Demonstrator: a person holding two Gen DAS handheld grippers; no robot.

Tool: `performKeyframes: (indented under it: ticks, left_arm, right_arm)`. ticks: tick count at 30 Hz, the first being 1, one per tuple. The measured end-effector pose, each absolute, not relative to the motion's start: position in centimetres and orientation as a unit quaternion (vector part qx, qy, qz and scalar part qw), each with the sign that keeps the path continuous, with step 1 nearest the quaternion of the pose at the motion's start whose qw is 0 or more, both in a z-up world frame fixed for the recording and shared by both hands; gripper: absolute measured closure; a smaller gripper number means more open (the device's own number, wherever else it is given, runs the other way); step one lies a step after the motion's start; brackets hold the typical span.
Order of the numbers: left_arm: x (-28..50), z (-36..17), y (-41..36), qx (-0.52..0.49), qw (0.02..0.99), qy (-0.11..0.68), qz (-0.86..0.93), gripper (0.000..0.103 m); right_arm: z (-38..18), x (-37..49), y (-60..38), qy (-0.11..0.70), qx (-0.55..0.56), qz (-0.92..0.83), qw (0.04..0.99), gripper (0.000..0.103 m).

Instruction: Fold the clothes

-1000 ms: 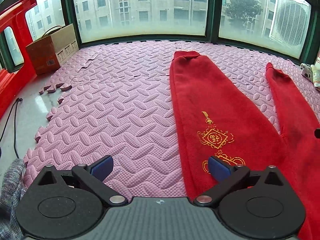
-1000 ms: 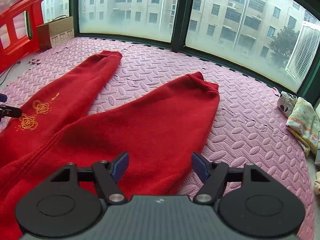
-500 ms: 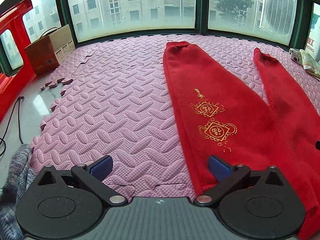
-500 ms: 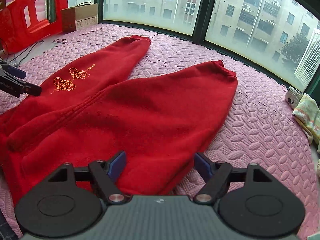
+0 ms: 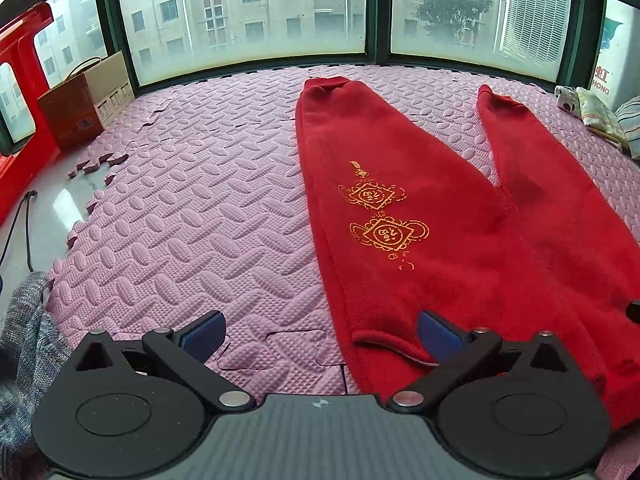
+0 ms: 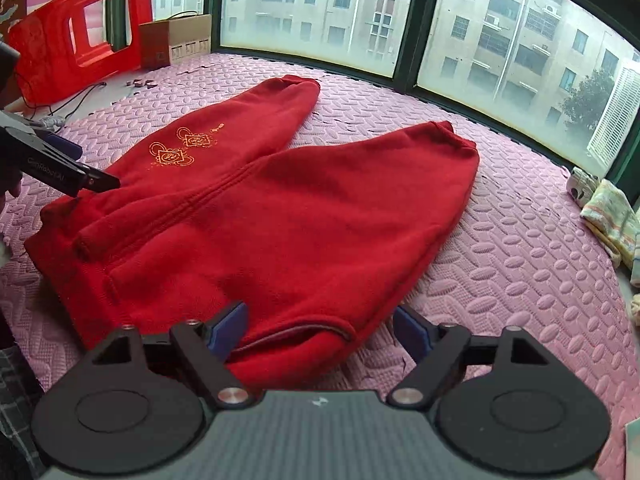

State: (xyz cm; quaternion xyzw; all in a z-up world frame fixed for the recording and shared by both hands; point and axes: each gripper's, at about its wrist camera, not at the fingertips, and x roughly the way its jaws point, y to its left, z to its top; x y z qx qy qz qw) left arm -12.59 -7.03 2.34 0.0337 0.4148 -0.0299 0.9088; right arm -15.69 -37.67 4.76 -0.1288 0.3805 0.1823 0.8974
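Red fleece trousers (image 5: 404, 200) (image 6: 280, 216) lie flat on the pink foam mat (image 5: 192, 208), legs pointing toward the windows, with gold embroidery (image 5: 382, 232) on the left leg. My left gripper (image 5: 320, 334) is open low over the waist's left corner. Its right finger hangs over the red hem and its left finger over bare mat. It also shows in the right wrist view as the left gripper (image 6: 60, 164) at the waist's far side. My right gripper (image 6: 320, 330) has its jaws opening, with the waistband's right corner (image 6: 304, 340) between them, untouched by the pads.
A cardboard box (image 5: 86, 102) and a red plastic chair (image 6: 76, 36) stand at the back left, by bare floor with a cable (image 5: 20, 216). Folded cloths (image 6: 608, 208) lie at the mat's right edge. A grey knitted garment (image 5: 24, 344) lies at near left.
Both grippers have drawn back along the trousers toward the waist, so the waist end now shows. The right jaws have widened. The left jaws stay wide.
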Motion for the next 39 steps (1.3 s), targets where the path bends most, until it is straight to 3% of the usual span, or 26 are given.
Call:
performKeyframes:
  ticks: [11, 21, 26, 28, 30, 35, 38, 39]
  left_arm:
    - [-15.1, 5.6, -9.8, 0.045, 0.917, 0.388, -0.08, 0.0]
    - [-19.9, 7.3, -18.9, 0.113, 0.891, 0.344, -0.275, 0.0]
    - [-20.9, 6.3, -23.2, 0.157, 0.868, 0.328, -0.339, 0.0]
    - [-20.8, 5.7, -24.6, 0.171, 0.861, 0.323, -0.354, 0.005]
    - [-20.4, 4.9, -25.8, 0.174, 0.852, 0.333, -0.364, 0.013]
    - [-19.3, 3.3, -27.4, 0.182, 0.843, 0.349, -0.366, 0.025]
    - [-19.3, 2.7, -27.7, 0.197, 0.842, 0.344, -0.365, 0.036]
    - [-19.3, 2.7, -27.7, 0.205, 0.843, 0.34, -0.364, 0.045]
  right_arm:
    - [4.8, -16.2, -39.4, 0.383, -0.107, 0.168, 0.902, 0.021]
    - [4.9, -14.2, -41.0, 0.387, -0.063, 0.163, 0.906, 0.021]
    - [6.4, -12.8, -43.0, 0.381, -0.026, 0.154, 0.911, 0.027]
    - [6.6, -12.1, -43.7, 0.382, -0.015, 0.151, 0.912, 0.028]
    - [6.8, -10.7, -44.7, 0.386, 0.001, 0.146, 0.911, 0.036]
    - [6.6, -7.3, -46.1, 0.397, 0.041, 0.143, 0.906, 0.044]
    - [6.2, -4.8, -46.6, 0.404, 0.059, 0.136, 0.903, 0.049]
    - [6.1, -4.0, -46.7, 0.405, 0.064, 0.134, 0.902, 0.051]
